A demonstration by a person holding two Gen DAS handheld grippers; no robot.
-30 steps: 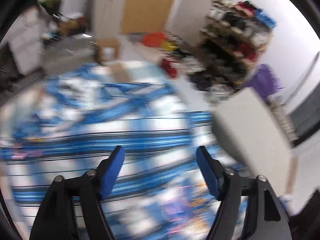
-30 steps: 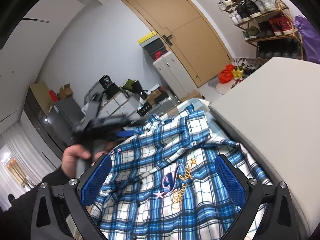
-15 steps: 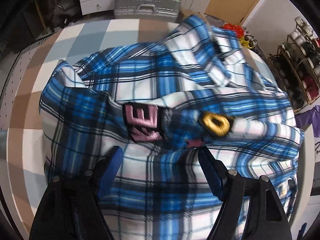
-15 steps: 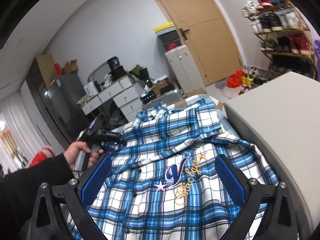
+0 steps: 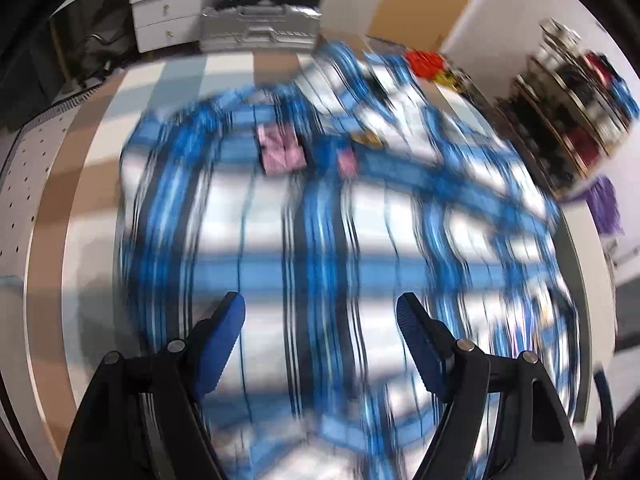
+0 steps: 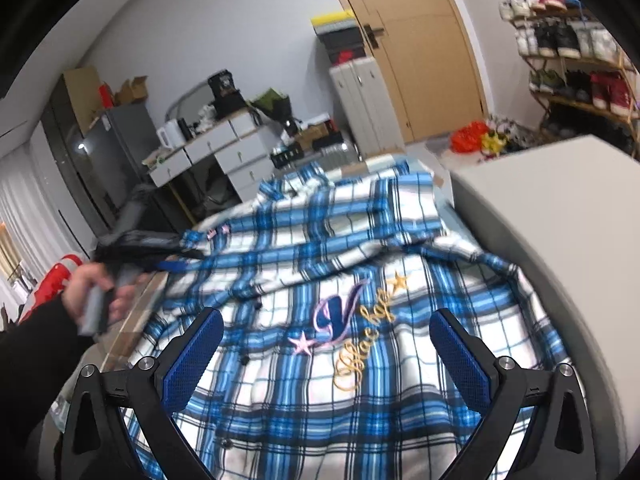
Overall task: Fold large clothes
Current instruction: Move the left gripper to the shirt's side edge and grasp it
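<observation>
A blue and white plaid shirt [image 6: 360,264] with an embroidered V logo [image 6: 340,312] lies spread and rumpled on a checked table top [image 5: 168,80]. It fills the left wrist view [image 5: 320,248], blurred by motion, with pink patches [image 5: 280,152] near its far end. My left gripper [image 5: 320,320] is open and empty above the shirt's near part; it also shows in the right wrist view [image 6: 160,246], held at the shirt's left edge. My right gripper [image 6: 326,344] is open and empty above the shirt's front.
A white box [image 6: 560,208] stands right of the shirt. Beyond the table are a grey case [image 5: 260,28], white drawers [image 6: 224,152], a wooden door [image 6: 412,40] and a shoe rack [image 6: 576,60].
The left gripper has swung fast, first down onto the shirt's patches, now back toward its near part. The right gripper has barely moved. Both stay open.
</observation>
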